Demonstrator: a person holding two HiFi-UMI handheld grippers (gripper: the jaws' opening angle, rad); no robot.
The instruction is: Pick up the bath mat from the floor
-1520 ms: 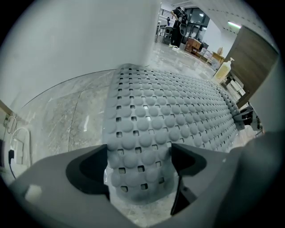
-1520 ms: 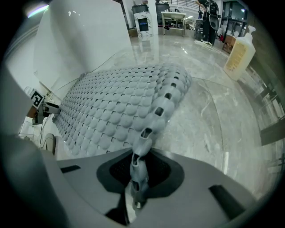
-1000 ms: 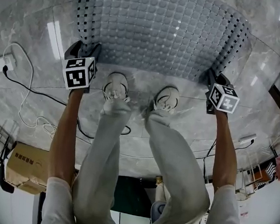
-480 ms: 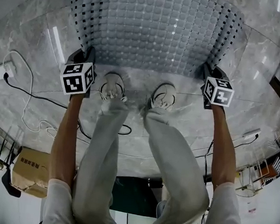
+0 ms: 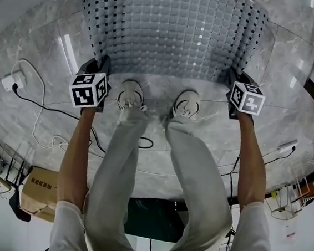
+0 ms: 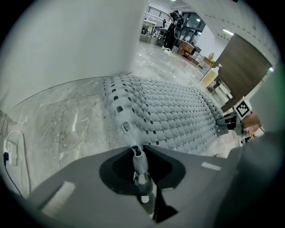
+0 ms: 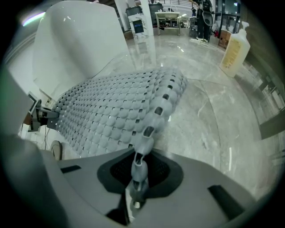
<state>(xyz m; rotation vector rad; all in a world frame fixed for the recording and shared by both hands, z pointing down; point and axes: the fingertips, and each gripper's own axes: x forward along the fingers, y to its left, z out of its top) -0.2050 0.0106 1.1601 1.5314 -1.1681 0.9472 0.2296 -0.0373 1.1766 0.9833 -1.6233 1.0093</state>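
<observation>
Bath mat (image 5: 175, 29) spread ahead on the floor (image 5: 37, 43), near edge raised. Left hand-held gripper (image 6: 137, 153) wide open a second ago, jaws just closed, now pinching the left corner. Right hand-held gripper (image 7: 139, 160) clamped on the right corner as before.

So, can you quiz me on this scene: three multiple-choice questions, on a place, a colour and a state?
1. Where are the person's shoes? A on the bath mat; B on the floor, just short of its near edge; C under it.
2. What colour is the mat? A grey; B red; C green.
3. What is the left tool doing? A hanging open; B gripping a shoe; C shut on the mat's corner.

B: both shoes stand on marble before the mat.
A: it is grey all over.
C: its jaws, having just been closing, pinch the corner.
</observation>
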